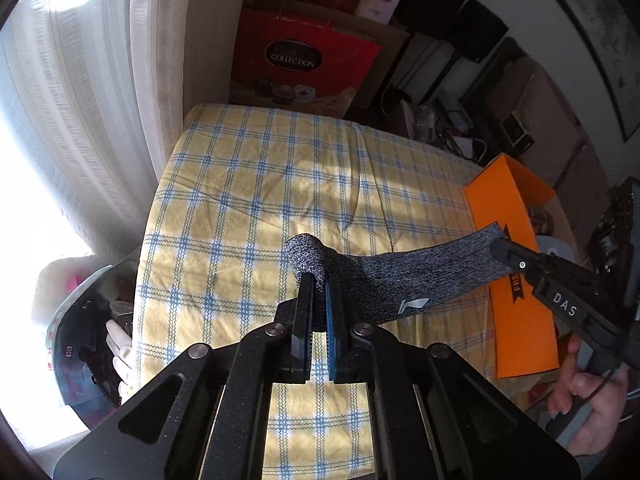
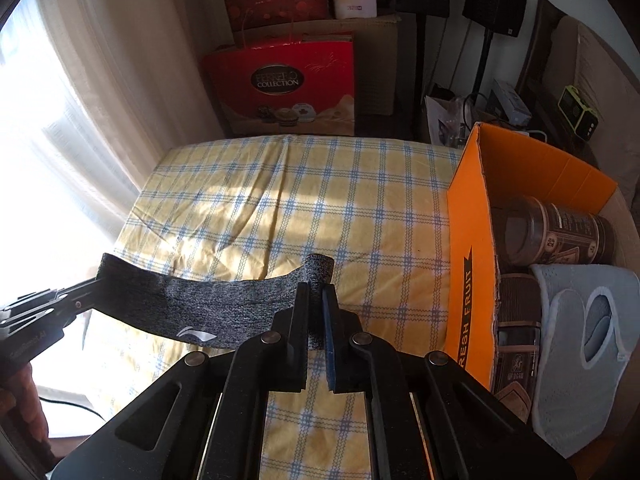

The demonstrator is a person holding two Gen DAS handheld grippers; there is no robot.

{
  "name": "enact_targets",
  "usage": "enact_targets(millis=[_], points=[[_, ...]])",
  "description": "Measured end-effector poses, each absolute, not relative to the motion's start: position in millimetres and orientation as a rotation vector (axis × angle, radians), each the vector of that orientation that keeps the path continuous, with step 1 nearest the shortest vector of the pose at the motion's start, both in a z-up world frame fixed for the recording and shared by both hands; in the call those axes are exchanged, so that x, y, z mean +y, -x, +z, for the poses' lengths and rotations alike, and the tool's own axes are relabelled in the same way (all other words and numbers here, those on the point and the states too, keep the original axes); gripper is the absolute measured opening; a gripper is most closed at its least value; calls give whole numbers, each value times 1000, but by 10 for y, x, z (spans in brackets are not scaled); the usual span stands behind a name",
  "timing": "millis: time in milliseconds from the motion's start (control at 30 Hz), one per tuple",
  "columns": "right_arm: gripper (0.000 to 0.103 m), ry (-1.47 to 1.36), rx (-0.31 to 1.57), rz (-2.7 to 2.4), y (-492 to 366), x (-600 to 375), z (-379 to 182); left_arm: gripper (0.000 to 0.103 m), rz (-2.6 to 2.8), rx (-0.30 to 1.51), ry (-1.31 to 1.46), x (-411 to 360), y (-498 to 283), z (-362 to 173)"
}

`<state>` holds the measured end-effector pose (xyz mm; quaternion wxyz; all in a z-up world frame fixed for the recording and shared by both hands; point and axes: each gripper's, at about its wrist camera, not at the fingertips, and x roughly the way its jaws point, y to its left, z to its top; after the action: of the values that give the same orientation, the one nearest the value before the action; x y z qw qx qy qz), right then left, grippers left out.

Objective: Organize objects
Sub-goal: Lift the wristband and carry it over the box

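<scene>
A dark grey marl sock (image 1: 400,280) with a white logo hangs stretched above the yellow checked cloth (image 1: 280,160). My left gripper (image 1: 320,280) is shut on one end of it, which curls over the fingertips. My right gripper (image 1: 500,246) pinches the other end, near the orange box (image 1: 516,320). The right wrist view shows the same sock (image 2: 200,304) running left from my right gripper (image 2: 316,286), shut on its rolled end, to my left gripper (image 2: 98,280). The sock sags slightly between them, off the cloth.
The orange cardboard box (image 2: 468,216) stands open at the right with brown jars (image 2: 560,232) and a pale blue cloth (image 2: 580,340) inside. A red gift bag (image 2: 288,88) stands past the far edge. Curtains hang at the left. A hand (image 1: 580,400) holds the right gripper's handle.
</scene>
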<state>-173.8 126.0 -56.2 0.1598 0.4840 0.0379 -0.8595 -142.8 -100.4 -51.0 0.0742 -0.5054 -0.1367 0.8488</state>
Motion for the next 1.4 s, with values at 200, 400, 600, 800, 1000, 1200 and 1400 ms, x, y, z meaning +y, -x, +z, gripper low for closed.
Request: enact_targets(millis=[200, 400, 600, 800, 1000, 1200, 1400], points=[[5, -1302, 113, -2513, 1653, 1456, -156, 5, 2535, -412, 1434, -781, 1418, -148], [5, -1267, 126, -2593, 1595, 1822, 183, 5, 2494, -383, 1353, -345, 1428, 182], [5, -1271, 106, -2677, 1552, 2327, 379, 5, 2447, -311, 1302, 280, 1473, 357], [5, -1309, 58, -2750, 1524, 2884, 432, 5, 2384, -286, 1298, 789, 1531, 313], [5, -1357, 10, -2806, 1533, 3388, 378, 5, 2320, -297, 1313, 1186, 1561, 187], [5, -1416, -21, -2847, 1582, 3799, 247, 5, 2271, -307, 1338, 1534, 1580, -18], [5, -1468, -22, -2876, 1634, 4079, 94, 5, 2239, -288, 1359, 1852, 1606, -197]])
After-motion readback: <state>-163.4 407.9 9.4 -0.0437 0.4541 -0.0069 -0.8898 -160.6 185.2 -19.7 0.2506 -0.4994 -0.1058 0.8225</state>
